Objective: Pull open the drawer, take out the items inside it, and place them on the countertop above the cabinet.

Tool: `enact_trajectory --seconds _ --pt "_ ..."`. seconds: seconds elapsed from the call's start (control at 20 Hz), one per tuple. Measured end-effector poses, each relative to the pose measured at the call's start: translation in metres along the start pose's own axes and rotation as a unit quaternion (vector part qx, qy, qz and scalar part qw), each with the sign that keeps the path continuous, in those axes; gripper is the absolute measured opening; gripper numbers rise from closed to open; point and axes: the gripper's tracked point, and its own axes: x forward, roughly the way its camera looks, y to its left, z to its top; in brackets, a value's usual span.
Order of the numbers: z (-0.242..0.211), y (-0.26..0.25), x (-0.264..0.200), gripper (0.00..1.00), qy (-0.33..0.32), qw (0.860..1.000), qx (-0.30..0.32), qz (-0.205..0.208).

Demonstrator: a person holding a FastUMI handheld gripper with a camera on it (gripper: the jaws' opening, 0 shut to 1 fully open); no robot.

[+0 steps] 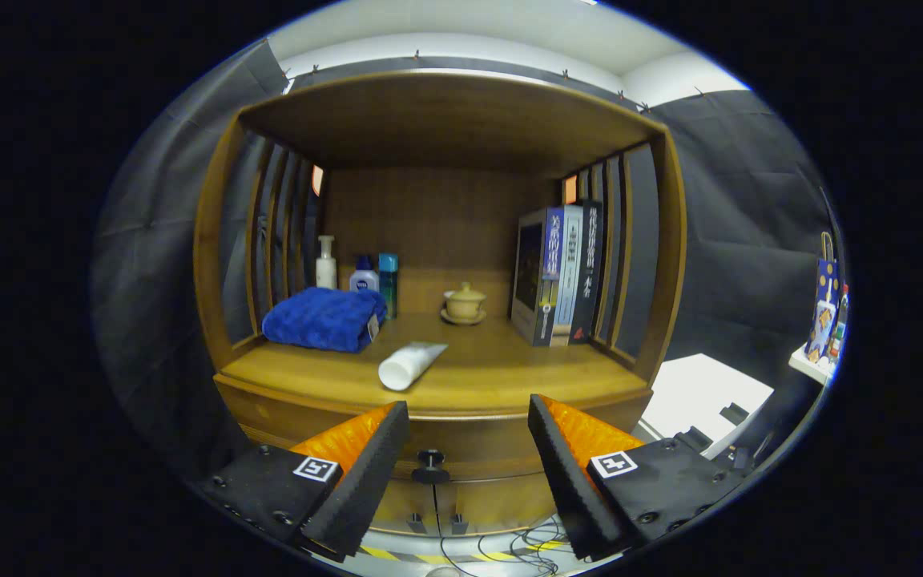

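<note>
A wooden cabinet stands ahead, its countertop [493, 377] bearing a white tube [409, 365] lying on its side near the front edge. Below the countertop is the shut drawer front [469, 445] with a small black knob [430, 460]. My gripper [468, 437] is open, its black-padded orange fingers [365, 457] spread wide in front of the drawer. The knob sits between the fingers, closer to the left one and a little beyond the tips. Nothing is held. The drawer's inside is hidden.
On the countertop lie a folded blue towel [324, 318], three bottles [361, 276] behind it, a small lidded cup on a saucer [464, 303] and upright books [562, 272] at the right. A white surface [702, 393] stands right of the cabinet. Cables [509, 549] lie on the floor.
</note>
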Motion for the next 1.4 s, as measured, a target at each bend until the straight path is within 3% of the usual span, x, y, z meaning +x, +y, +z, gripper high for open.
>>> enact_trajectory --seconds 0.45,1.4 --pt "0.060 0.021 -0.039 0.98 -0.064 0.998 0.004 0.025" --pt "0.073 0.057 -0.059 0.99 -0.071 0.996 0.022 0.059"
